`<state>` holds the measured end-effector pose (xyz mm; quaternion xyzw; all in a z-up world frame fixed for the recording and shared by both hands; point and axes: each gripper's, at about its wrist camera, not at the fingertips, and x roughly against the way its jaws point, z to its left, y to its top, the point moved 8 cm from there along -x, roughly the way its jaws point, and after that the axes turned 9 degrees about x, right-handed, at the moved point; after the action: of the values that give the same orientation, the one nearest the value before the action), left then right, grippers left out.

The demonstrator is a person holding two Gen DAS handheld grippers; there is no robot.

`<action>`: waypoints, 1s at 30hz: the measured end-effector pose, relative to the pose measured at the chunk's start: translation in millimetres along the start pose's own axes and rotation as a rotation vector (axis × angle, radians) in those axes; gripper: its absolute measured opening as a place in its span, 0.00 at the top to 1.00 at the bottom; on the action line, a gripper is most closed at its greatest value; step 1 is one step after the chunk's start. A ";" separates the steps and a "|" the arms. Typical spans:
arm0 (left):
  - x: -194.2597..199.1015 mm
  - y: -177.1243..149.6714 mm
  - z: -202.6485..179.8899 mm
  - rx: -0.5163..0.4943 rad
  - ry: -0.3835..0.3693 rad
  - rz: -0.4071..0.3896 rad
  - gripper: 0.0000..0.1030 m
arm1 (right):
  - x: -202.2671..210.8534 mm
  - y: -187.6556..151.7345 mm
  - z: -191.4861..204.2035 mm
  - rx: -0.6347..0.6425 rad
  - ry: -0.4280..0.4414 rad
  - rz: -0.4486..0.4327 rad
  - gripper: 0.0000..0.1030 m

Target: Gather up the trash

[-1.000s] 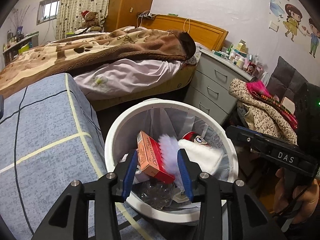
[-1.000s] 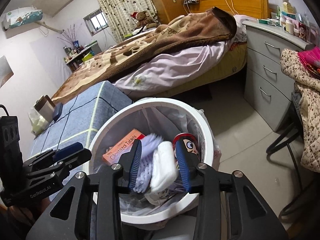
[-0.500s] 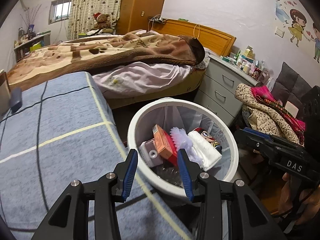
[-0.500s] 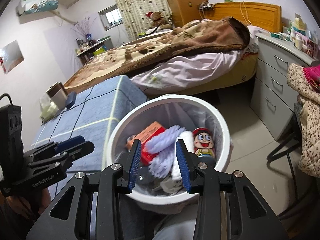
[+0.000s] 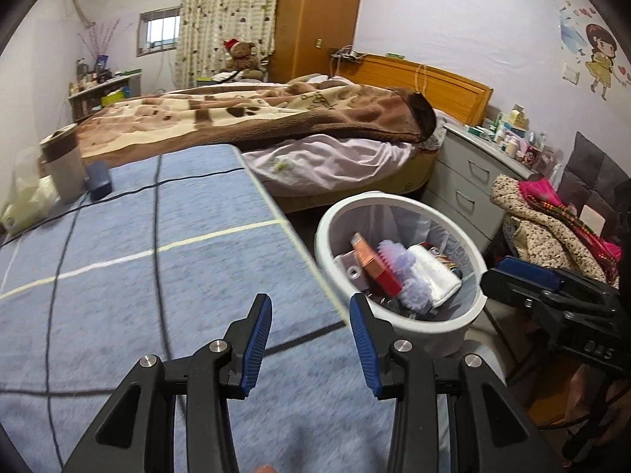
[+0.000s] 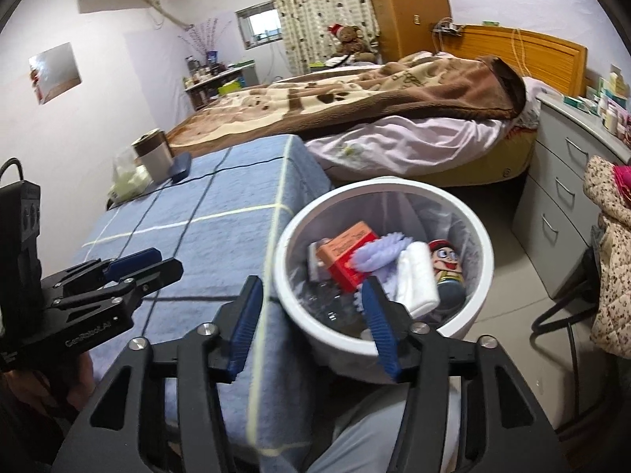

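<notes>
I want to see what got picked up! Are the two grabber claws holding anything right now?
No, nothing. The left gripper and right gripper are both open and empty. The trash sits in the white bin.

right gripper (image 6: 311, 323): jaws just opening, empty, over bin (image 6: 483, 248) rim | left gripper (image 6: 157, 262): left of bin, above tabletop (image 6: 205, 213) | bin: orange box (image 6: 349, 246), brush (image 6: 376, 254), figurine (image 6: 443, 262)

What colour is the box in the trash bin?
Orange-red box in the white bin; right wrist view shows it best.
</notes>
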<state>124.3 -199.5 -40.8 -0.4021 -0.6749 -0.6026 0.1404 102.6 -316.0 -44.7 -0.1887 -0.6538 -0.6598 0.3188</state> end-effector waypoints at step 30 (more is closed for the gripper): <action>64.4 -49.3 42.8 0.067 0.109 -0.044 0.60 | 18.9 -20.5 50.6 0.110 0.050 -0.004 0.47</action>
<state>60.7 -133.3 -42.0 -0.3489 -0.6948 -0.6035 0.1770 66.6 -270.8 -43.6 -0.1531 -0.6814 -0.6279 0.3435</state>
